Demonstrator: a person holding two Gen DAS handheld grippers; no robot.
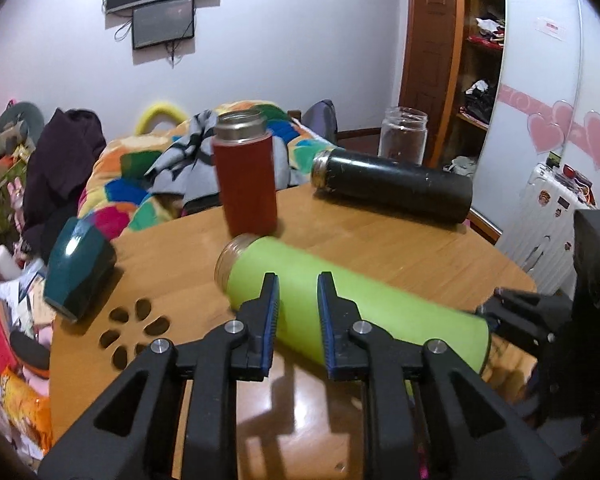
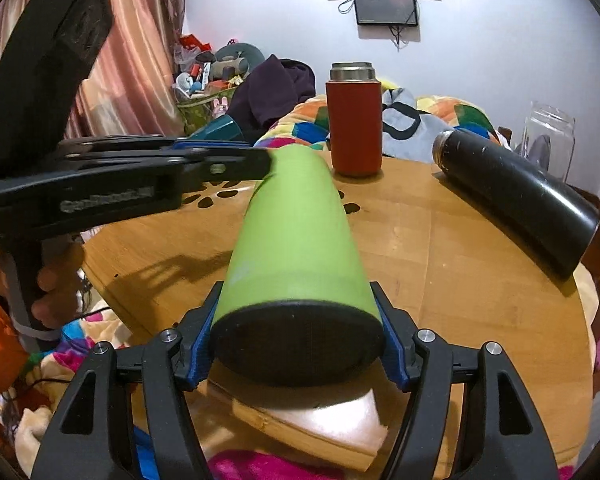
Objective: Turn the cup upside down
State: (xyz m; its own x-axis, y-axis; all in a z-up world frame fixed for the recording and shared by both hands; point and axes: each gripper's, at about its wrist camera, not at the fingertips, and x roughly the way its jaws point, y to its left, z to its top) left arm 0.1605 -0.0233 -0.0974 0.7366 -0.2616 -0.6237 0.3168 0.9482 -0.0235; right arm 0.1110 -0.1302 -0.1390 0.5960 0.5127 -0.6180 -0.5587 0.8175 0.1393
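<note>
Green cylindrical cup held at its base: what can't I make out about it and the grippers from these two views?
- Green cylindrical cup: its open mouth is hidden in the right wrist view by its own body; in the left wrist view motion blur smears the rim.
- Left gripper: whether its fingertips touch the cup is unclear, blurred in both views.
- Right gripper: in the left wrist view its fingertips sit behind the cup's base.

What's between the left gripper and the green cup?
Nothing visible. The left gripper is open right at the green cup, a finger on either side of its body. The right gripper already clamps the cup's base end. The red cup stands just beyond the cup's mouth.
</note>
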